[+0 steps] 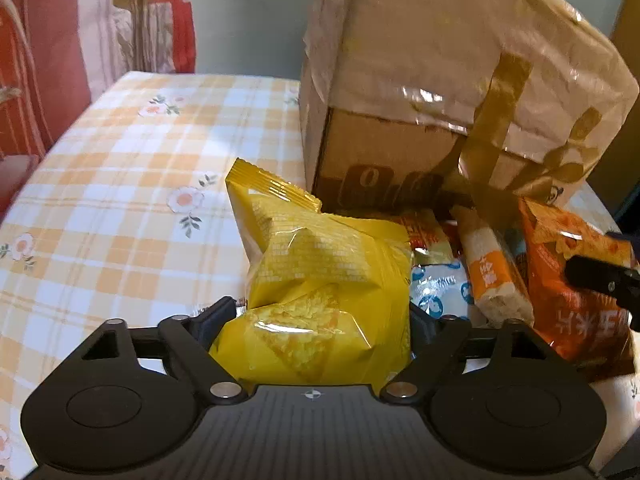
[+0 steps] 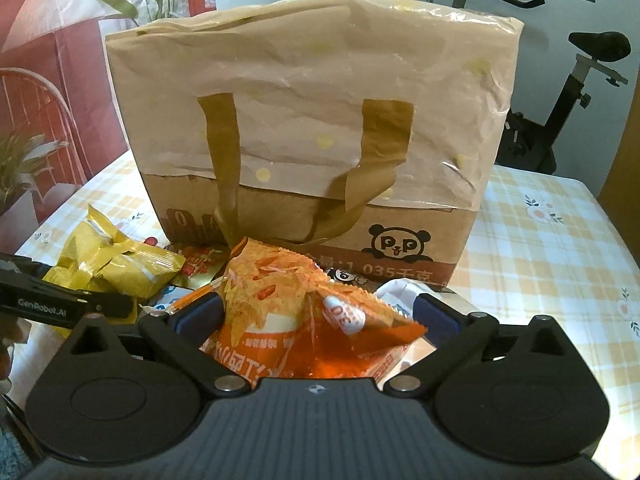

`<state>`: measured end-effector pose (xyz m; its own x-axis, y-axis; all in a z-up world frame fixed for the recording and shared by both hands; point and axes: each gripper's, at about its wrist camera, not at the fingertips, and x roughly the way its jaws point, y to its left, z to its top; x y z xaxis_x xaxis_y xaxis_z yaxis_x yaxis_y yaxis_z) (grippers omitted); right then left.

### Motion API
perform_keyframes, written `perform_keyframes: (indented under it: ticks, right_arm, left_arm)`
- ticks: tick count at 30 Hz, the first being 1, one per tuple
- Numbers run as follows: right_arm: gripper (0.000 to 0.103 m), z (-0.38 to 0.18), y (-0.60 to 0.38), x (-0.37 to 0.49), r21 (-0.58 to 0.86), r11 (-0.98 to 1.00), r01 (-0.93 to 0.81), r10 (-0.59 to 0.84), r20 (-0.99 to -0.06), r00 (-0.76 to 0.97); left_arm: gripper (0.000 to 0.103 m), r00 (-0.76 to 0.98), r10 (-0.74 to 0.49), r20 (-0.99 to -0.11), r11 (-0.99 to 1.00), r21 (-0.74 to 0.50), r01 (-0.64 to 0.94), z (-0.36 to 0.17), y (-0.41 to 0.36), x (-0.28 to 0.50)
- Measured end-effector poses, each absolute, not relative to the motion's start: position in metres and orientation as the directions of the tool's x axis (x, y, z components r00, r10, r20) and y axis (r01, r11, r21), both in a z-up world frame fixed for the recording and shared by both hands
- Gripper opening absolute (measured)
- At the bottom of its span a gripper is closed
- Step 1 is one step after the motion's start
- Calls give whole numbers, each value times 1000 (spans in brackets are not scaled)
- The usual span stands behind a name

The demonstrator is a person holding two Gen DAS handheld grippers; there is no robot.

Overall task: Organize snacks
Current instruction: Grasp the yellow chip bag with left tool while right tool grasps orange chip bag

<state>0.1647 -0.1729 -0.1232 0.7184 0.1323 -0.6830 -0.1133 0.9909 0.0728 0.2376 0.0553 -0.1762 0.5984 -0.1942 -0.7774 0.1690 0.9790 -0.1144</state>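
A puffy yellow snack bag (image 1: pixel 320 272) lies on the table in front of a tall brown paper carrier bag (image 1: pixel 440 60). My left gripper (image 1: pixel 318 316) straddles it, with both pads pressed against its sides. An orange snack bag (image 2: pixel 288 292) lies between the fingers of my right gripper (image 2: pixel 318 316), which is open wide, its right pad standing apart from the bag. The carrier bag (image 2: pixel 312 92) stands upright just behind, its handles hanging down the front. In the right wrist view the yellow bag (image 2: pixel 120 264) and one left fingertip (image 2: pixel 116 306) show at the left.
More snacks lie between the two bags: a rice bar in an orange-and-white wrapper (image 1: pixel 492 272), a blue-and-white packet (image 1: pixel 436 292) and a red packet (image 1: pixel 424 232). The table has a yellow checked cloth (image 1: pixel 120 200). An exercise bike (image 2: pixel 576 92) stands behind.
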Motion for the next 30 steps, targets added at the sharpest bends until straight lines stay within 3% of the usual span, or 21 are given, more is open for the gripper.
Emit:
perform_keyframes:
  ticks: [13,30]
  right_arm:
    - [101,-109,-179,141,89,985,-148,169,-670,723]
    - [96,-132,-173,128,212,960,-185,280,-773,569]
  left_arm:
    - [84,695,-239,-678,971,-188,151,-135,56,203]
    - [84,684,-278,-674,961,-195,198,-140,42,178]
